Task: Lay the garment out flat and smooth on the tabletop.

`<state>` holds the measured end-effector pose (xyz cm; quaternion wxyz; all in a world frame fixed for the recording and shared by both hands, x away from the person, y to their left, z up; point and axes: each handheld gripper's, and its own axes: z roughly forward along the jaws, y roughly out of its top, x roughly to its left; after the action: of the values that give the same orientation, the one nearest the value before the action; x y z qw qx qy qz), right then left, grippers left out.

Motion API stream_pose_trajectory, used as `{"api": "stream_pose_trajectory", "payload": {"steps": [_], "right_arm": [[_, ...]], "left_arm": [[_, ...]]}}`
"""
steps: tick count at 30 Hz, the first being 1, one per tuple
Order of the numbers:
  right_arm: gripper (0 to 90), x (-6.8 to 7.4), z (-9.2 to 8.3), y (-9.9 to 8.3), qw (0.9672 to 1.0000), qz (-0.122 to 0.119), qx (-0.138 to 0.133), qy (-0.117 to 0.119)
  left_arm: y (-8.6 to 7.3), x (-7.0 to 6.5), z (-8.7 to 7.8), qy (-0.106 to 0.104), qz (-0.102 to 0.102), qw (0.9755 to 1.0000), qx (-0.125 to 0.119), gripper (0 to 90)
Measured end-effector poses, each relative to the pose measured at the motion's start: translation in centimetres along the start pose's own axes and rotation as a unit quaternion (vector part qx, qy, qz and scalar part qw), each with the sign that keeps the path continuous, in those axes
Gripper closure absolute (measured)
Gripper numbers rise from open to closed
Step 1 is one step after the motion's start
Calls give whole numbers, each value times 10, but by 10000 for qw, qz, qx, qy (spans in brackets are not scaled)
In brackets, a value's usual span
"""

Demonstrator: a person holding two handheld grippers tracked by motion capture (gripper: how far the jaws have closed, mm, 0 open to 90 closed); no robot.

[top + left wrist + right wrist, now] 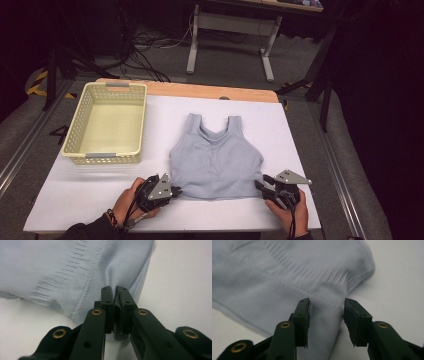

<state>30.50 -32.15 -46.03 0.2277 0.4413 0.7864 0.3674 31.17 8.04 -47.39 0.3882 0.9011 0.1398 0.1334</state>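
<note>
The pale grey ribbed knit crop top [216,159] lies hem towards the tabletop's near edge, left tool [175,190] clamped on one hem corner, right tool [262,186] standing apart astride the other.

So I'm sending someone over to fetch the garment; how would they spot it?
On the white table, right of the yellow basket, lies a pale blue-grey top, flat, straps pointing away. It is the one piece of cloth there, its hem corner pinched by the left gripper.

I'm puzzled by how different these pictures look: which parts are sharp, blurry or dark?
High view: white table brightly lit, room behind nearly black. Left gripper view: pale blue top sharp by the jaws, which look dark. Right gripper view: softer all over, the fabric's ribbing smeared, the jaws near the bottom edge hazy.
</note>
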Motion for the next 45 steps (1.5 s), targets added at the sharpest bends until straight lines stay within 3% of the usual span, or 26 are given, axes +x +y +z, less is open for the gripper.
{"api": "stream_pose_trajectory", "payload": {"steps": [5,9,10,14,19,22,25,28,30,32,33,37,39,40,42,45], "right_arm": [[618,7,-4,-7,9999,33,147,24],[835,10,-9,-10,9998,-118,152,-4],[852,12,-12,-10,9997,-185,186,3],[862,18,-22,-13,9994,-303,155,13],[852,30,-37,-16,9991,-391,83,-119],[850,31,-41,-16,9991,-393,42,-149],[863,29,-44,-17,9992,-335,-26,-223],[868,27,-43,-17,9991,-349,-25,-259],[870,26,-43,-17,9990,-316,-95,-299],[870,24,-45,-18,9988,-244,-237,-356],[870,23,-46,-18,9987,-224,-268,-371],[870,20,-47,-19,9982,-124,-403,-429],[870,18,-47,-20,9979,-96,-442,-468],[871,17,-47,-20,9979,-93,-434,-475],[872,13,-45,-22,9975,-77,-430,-556],[872,7,-45,-24,9973,92,-470,-550]], "left_arm": [[0,-3,0,-32,-77,10000,-31,855],[-1,-10,-3,46,-123,9999,-36,855],[-1,-11,-4,59,-119,9999,-31,855],[-3,-14,-15,176,-223,9996,-65,850],[-7,-12,-37,234,-470,9978,-394,844],[-8,-6,-45,305,-599,9962,-550,813],[-10,5,-47,354,-919,9929,-670,761],[-13,7,-39,108,-961,9942,-477,659],[-13,4,-35,-48,-955,9944,-449,524],[-12,1,-32,-32,-1044,9937,-412,317],[-11,-1,-30,-2,-1099,9933,-347,256],[-7,-5,-13,37,-1014,9948,98,255],[-3,-9,-7,246,-717,9968,261,289],[-2,-8,-6,279,-619,9974,230,299],[-3,0,-5,163,-751,9968,240,318],[-4,6,-4,-42,-930,9955,196,423]]}}
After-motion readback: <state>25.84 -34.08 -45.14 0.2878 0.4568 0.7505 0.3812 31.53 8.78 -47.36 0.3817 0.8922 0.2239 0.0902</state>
